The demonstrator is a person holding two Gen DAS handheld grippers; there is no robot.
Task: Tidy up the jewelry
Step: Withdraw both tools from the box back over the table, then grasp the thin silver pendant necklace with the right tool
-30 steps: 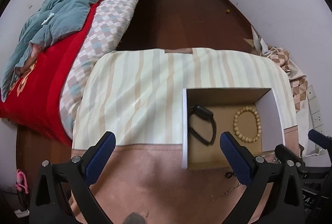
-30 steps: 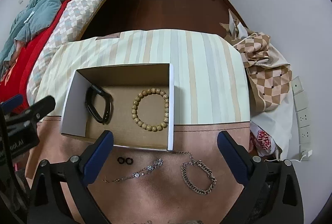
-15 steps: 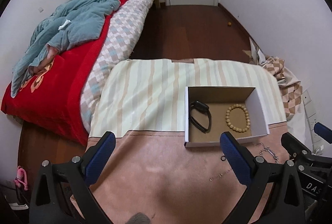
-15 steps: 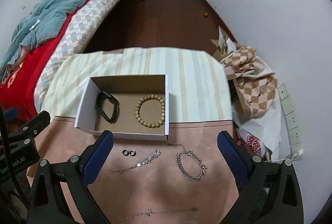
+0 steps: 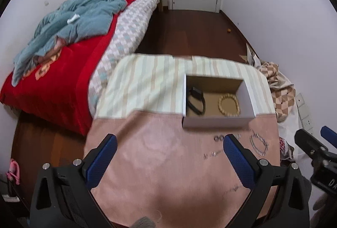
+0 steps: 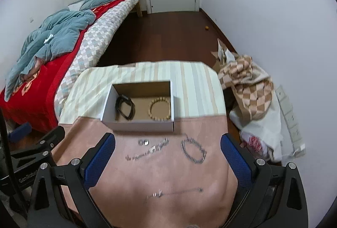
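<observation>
Right tool and left tool both wide, empty, raised above surface; chain bracelet lies outside box, likely next pick.

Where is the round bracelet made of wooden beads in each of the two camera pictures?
Left wrist view: the bead bracelet lies right of centre, in the right half of the cardboard box.
Right wrist view: the bead bracelet lies near the middle, again in the box's right half.
Shared landmark: the black band beside it in the box.

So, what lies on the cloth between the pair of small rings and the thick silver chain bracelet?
A thin sparkly silver chain, between rings and bracelet, right wrist view.
</observation>
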